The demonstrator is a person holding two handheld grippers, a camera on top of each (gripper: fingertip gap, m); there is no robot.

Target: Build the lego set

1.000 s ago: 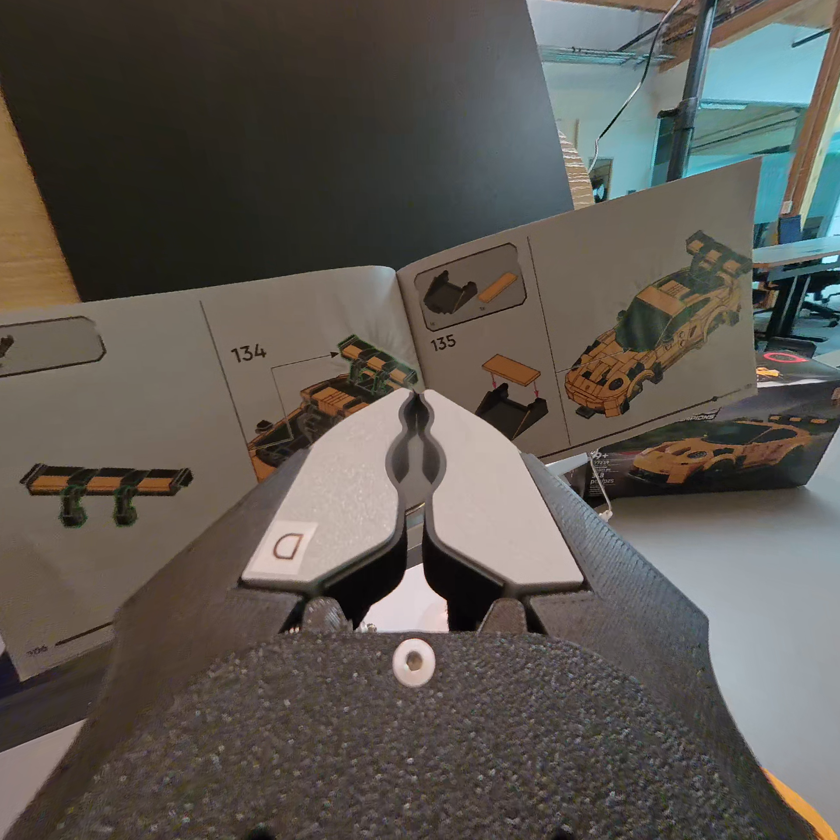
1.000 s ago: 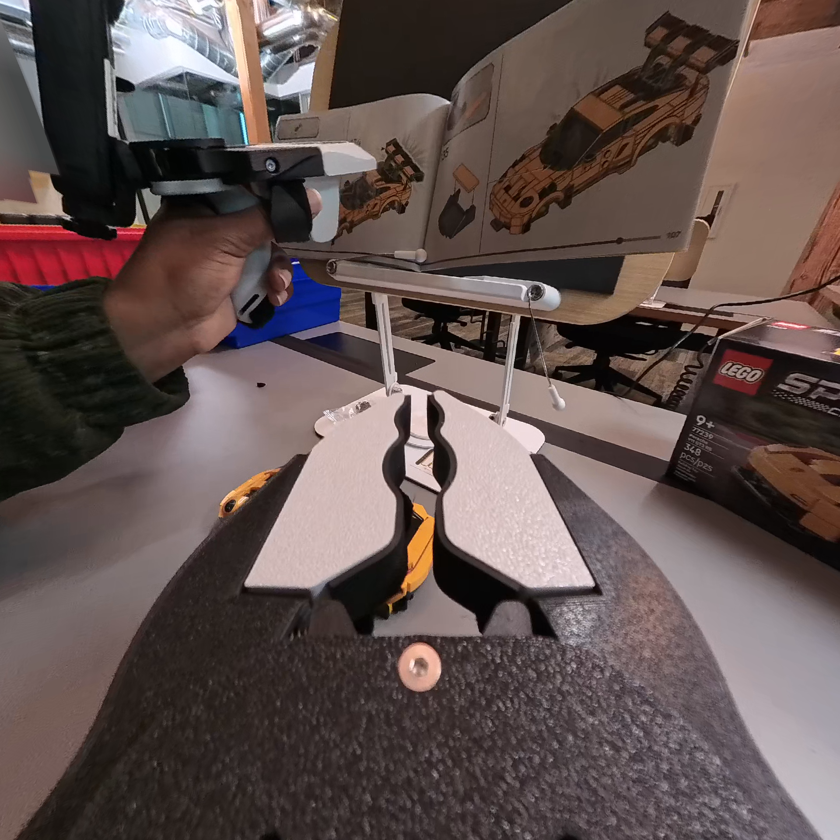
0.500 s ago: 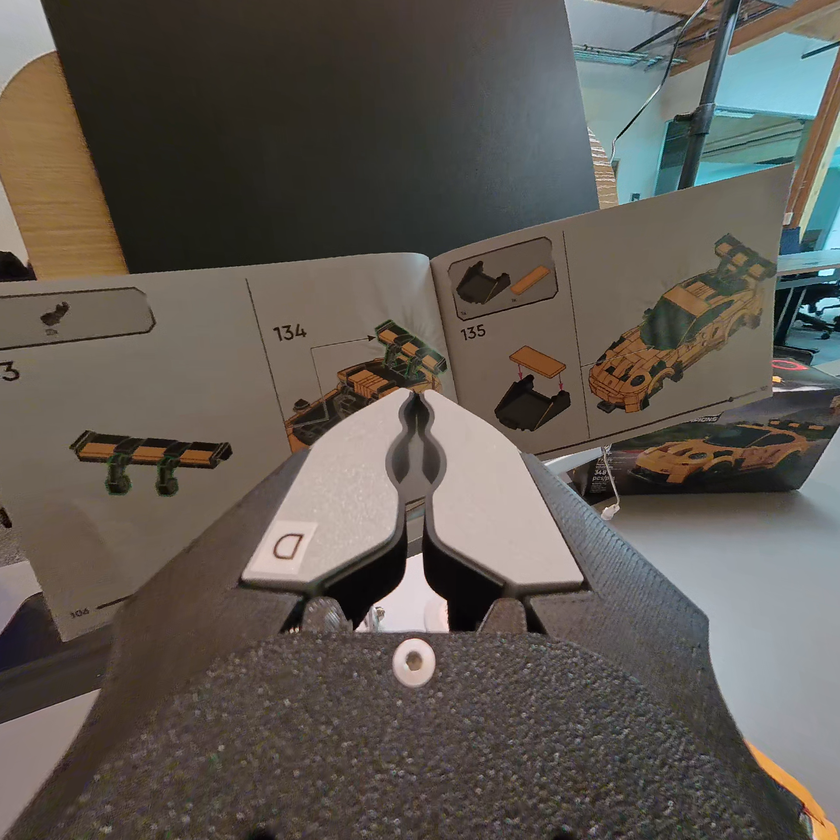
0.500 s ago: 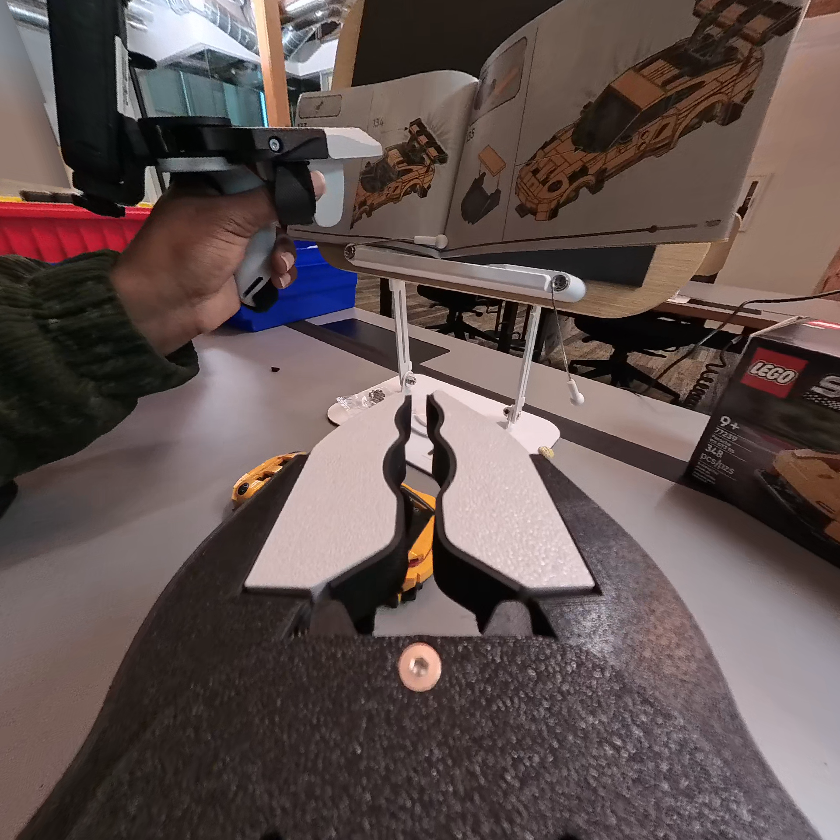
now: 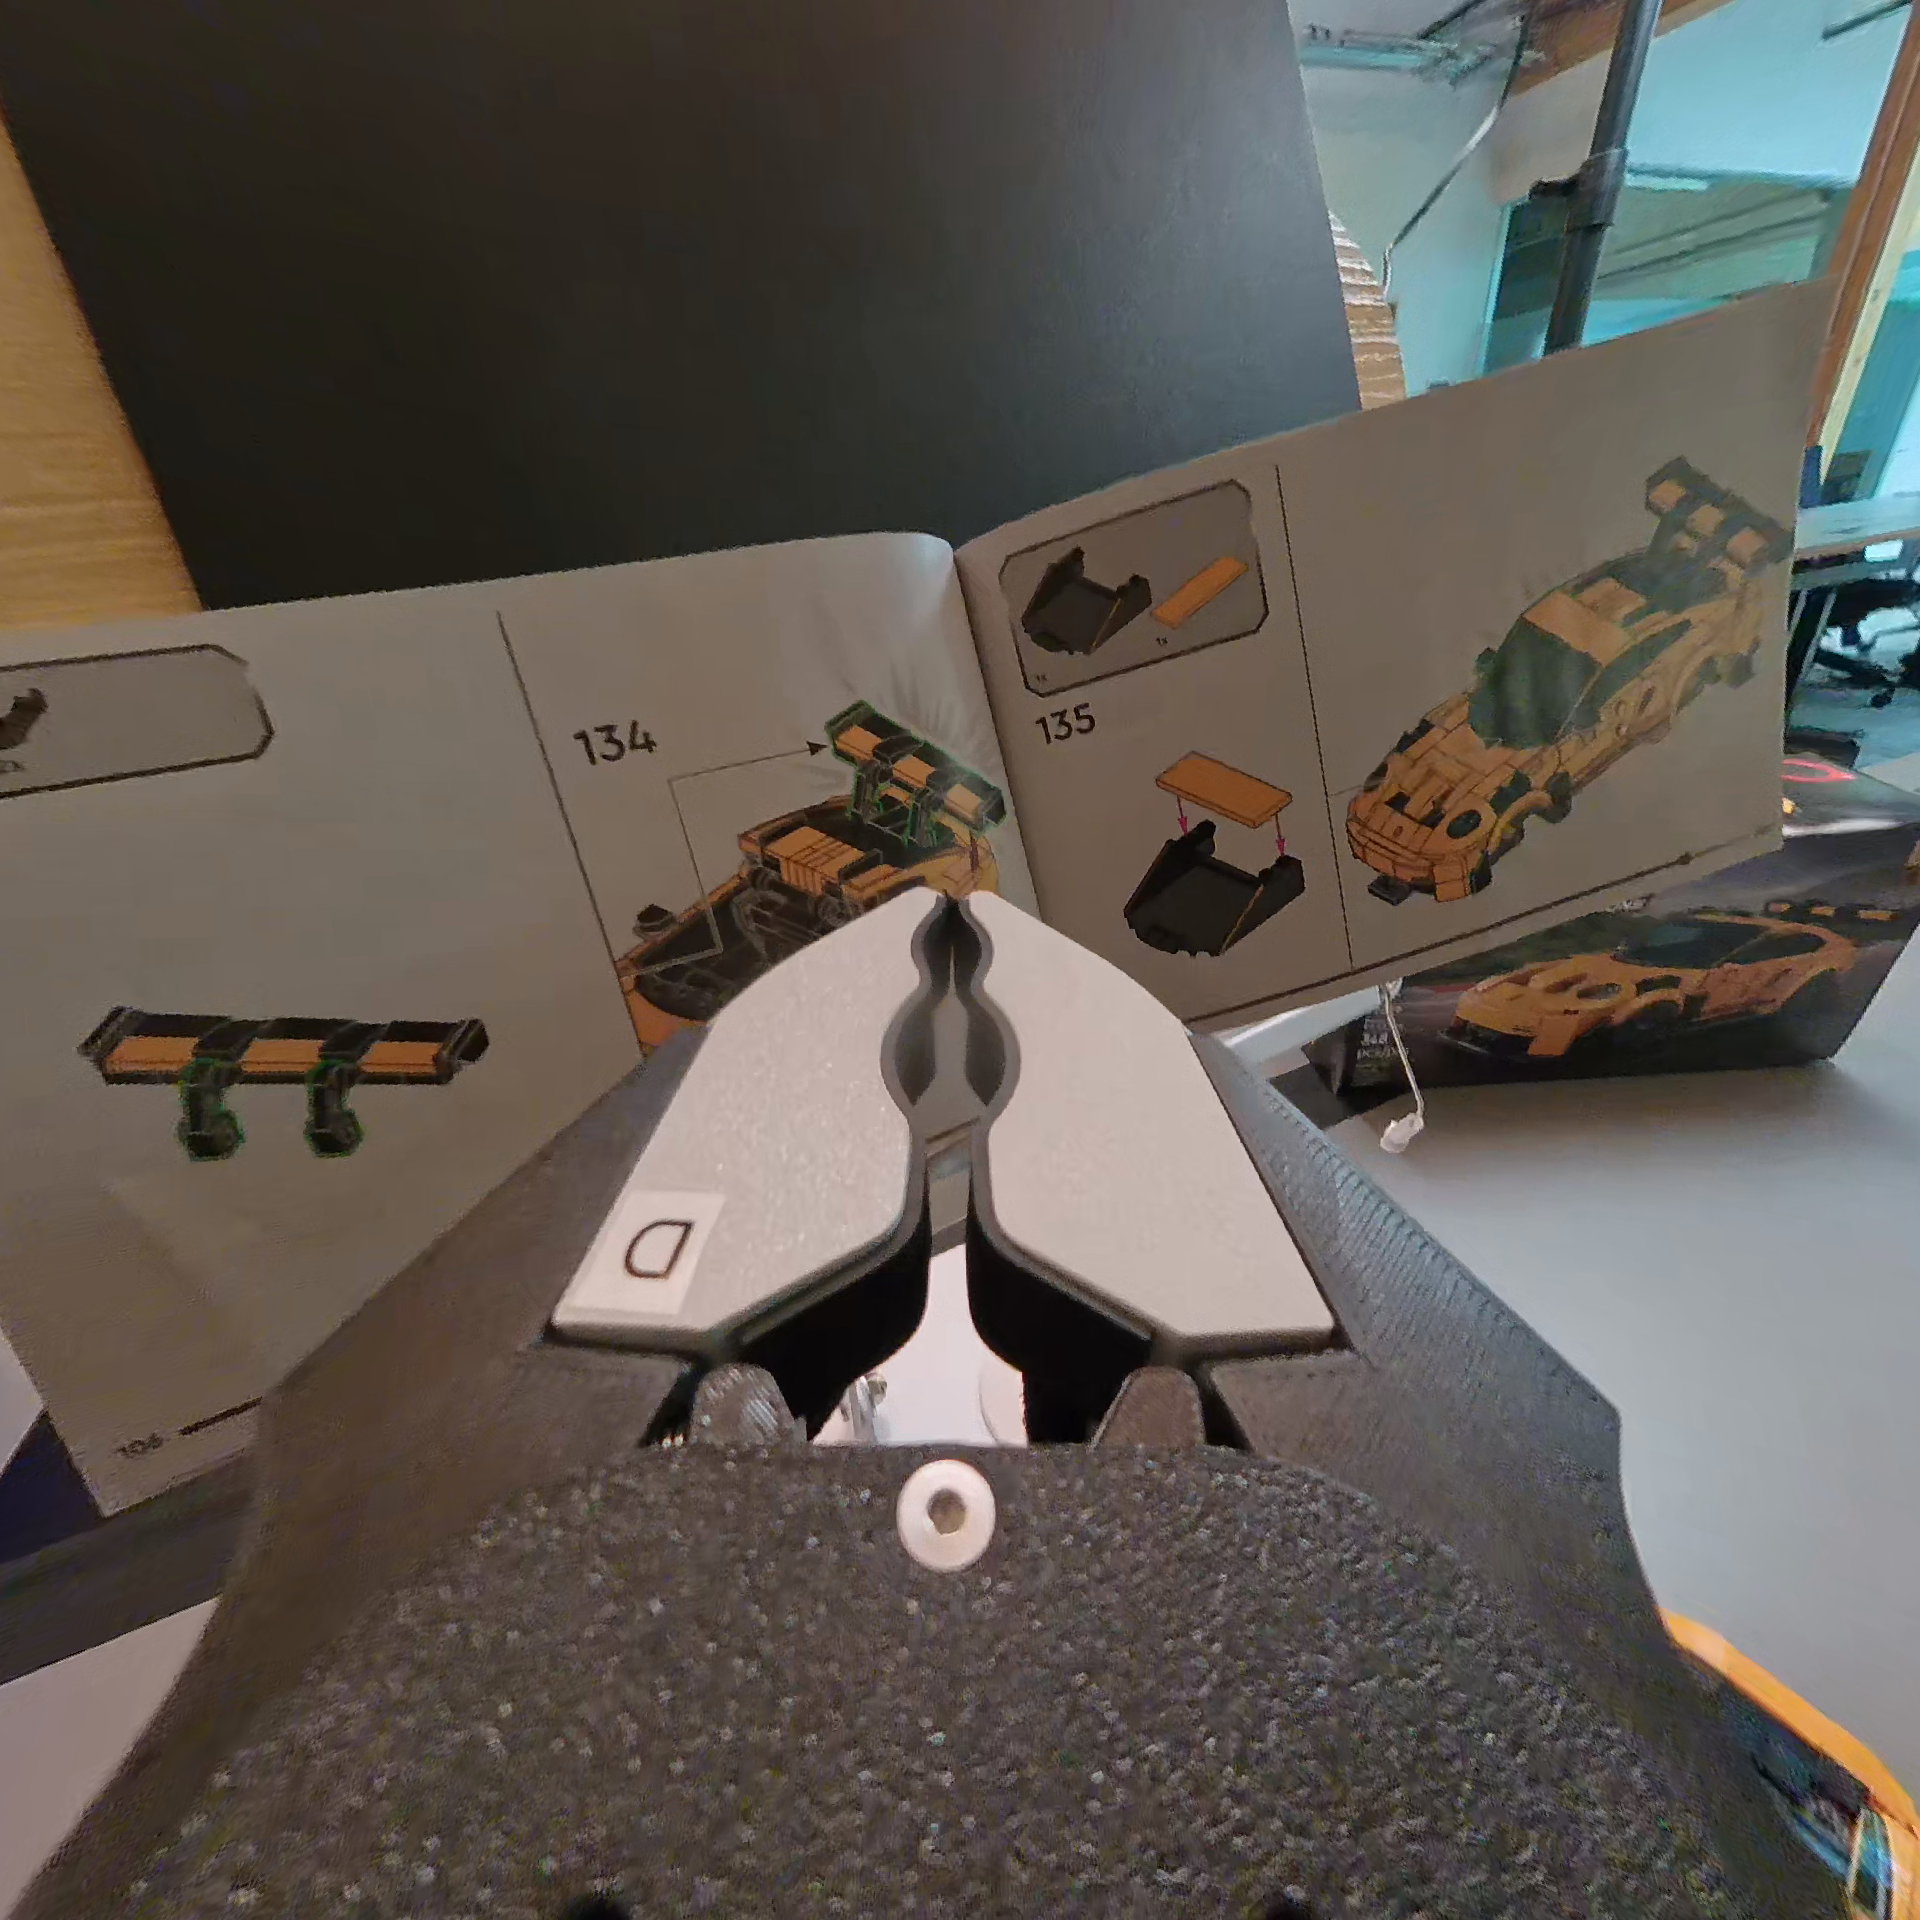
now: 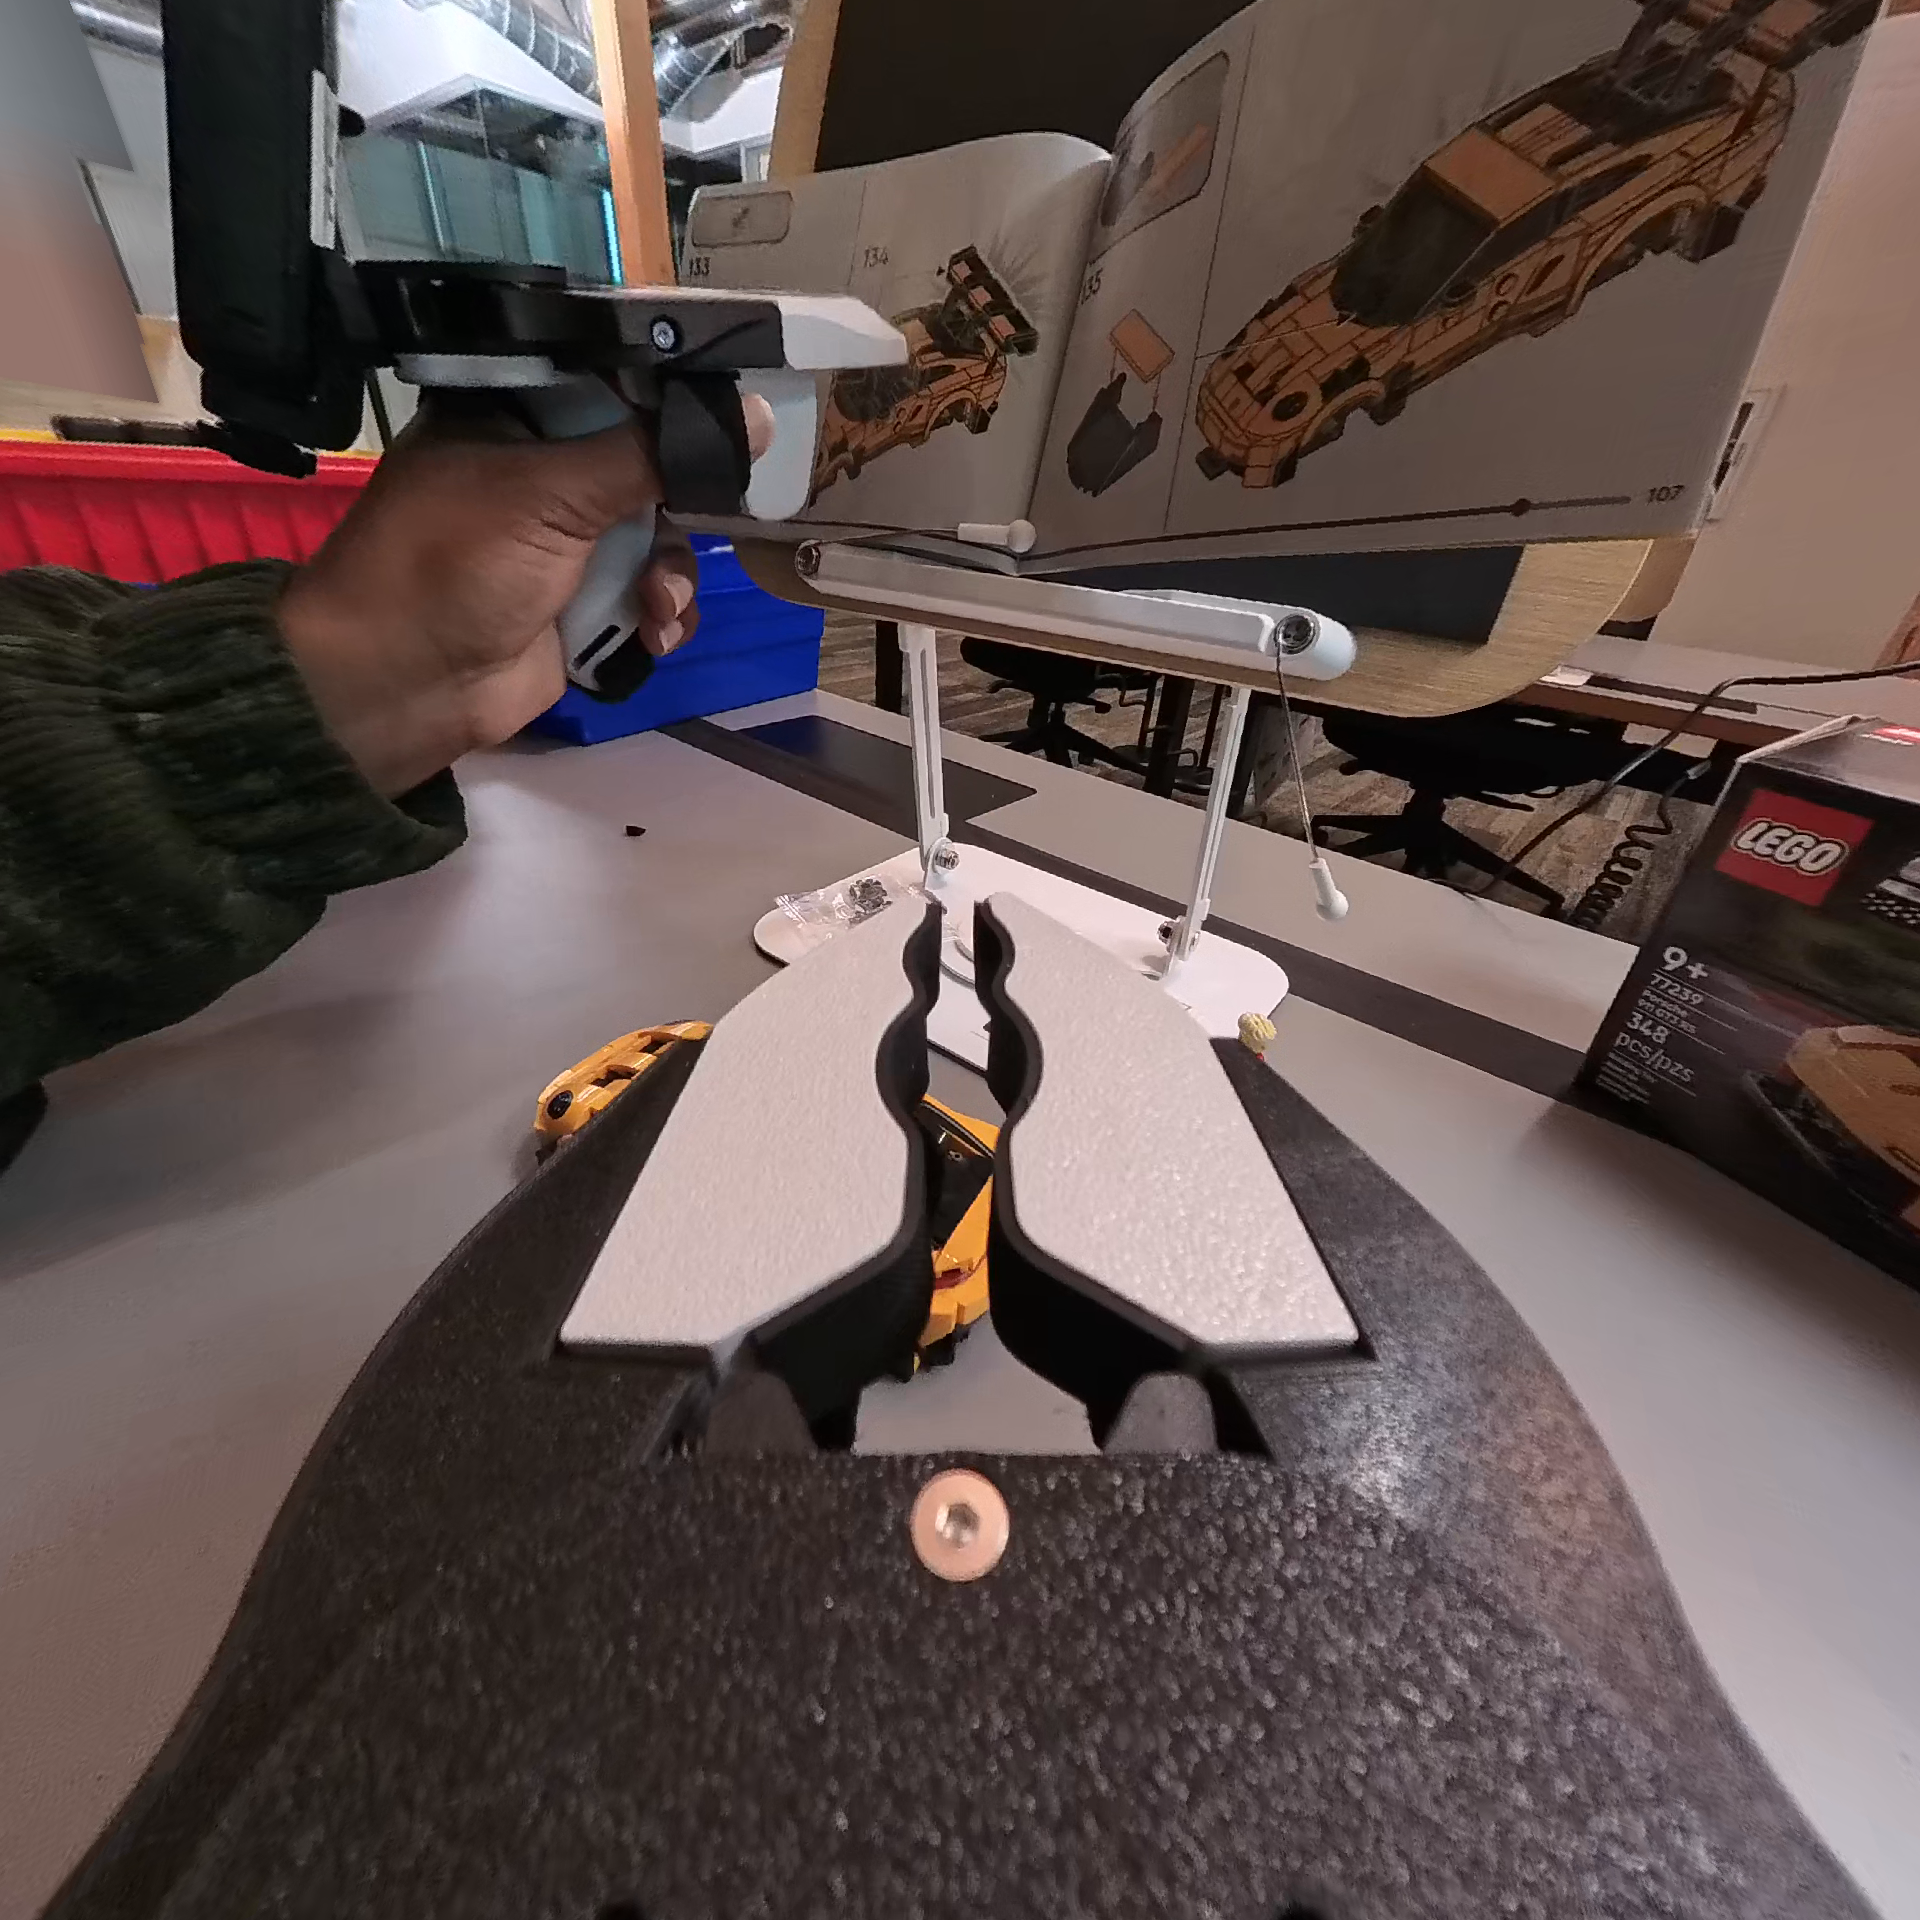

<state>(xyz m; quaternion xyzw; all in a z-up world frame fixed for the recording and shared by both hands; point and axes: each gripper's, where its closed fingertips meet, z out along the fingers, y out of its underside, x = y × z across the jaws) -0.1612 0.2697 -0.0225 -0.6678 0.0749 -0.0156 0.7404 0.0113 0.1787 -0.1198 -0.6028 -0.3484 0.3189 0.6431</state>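
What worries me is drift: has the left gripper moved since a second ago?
Yes, slightly. The booklet now sits higher and a little further right in the left wrist view, so the left gripper, jaws shut, dipped and swung left.

A grey worktop (image 6: 520, 935) fills the near part of the scene, with a dark strip (image 6: 1351, 977) crossing it farther back. Behind it stands a large black panel (image 5: 675, 291) backed by a rounded board of light wood (image 5: 73, 468). To the far left are a red bin (image 6: 104, 499) and a blue bin (image 6: 727, 655). Beyond the worktop, black office chairs (image 6: 1455, 769) stand on a patterned floor (image 6: 1143, 748). A wooden post (image 6: 634, 135) rises at the far left, and silver ducts (image 6: 717, 21) run along the ceiling. To the far right a dark pole (image 5: 1590, 177) stands before pale walls and teal glass partitions (image 5: 1714, 239), brightly lit.
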